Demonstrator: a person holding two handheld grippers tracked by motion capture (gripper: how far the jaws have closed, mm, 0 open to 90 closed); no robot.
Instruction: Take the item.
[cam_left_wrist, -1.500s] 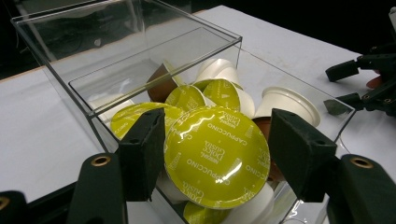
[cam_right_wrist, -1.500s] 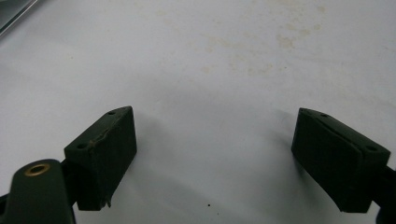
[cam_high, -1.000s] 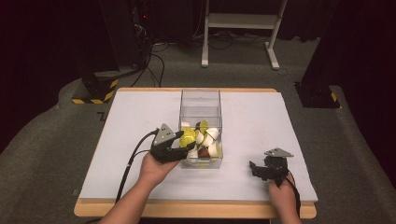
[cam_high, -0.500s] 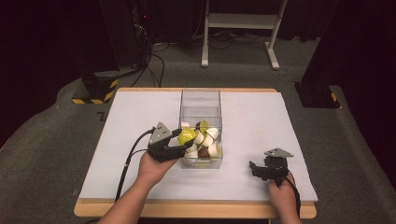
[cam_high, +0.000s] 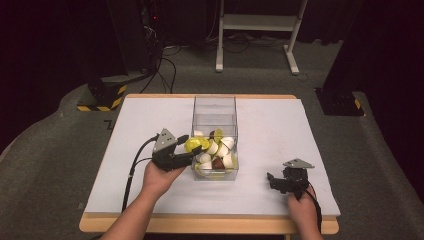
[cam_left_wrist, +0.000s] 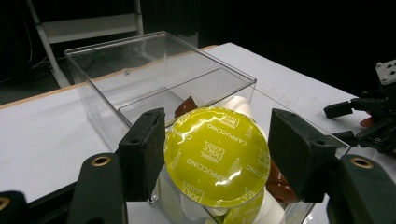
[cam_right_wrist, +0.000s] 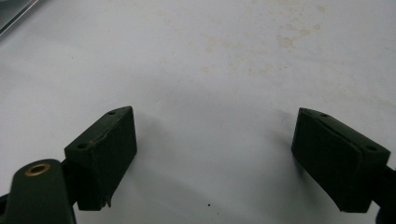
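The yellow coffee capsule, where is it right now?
The yellow capsule sits between the left tool's jaws, at the near left rim of the clear box, above other capsules.

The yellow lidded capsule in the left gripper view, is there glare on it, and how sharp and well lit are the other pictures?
Left gripper view: the yellow capsule carries bright streaks of glare on its foil, yet the print stays readable; the clear box also glints. High view: table evenly lit, surroundings dark, small parts soft. Right gripper view: jaws slightly blurred, soft shadows on the white surface.
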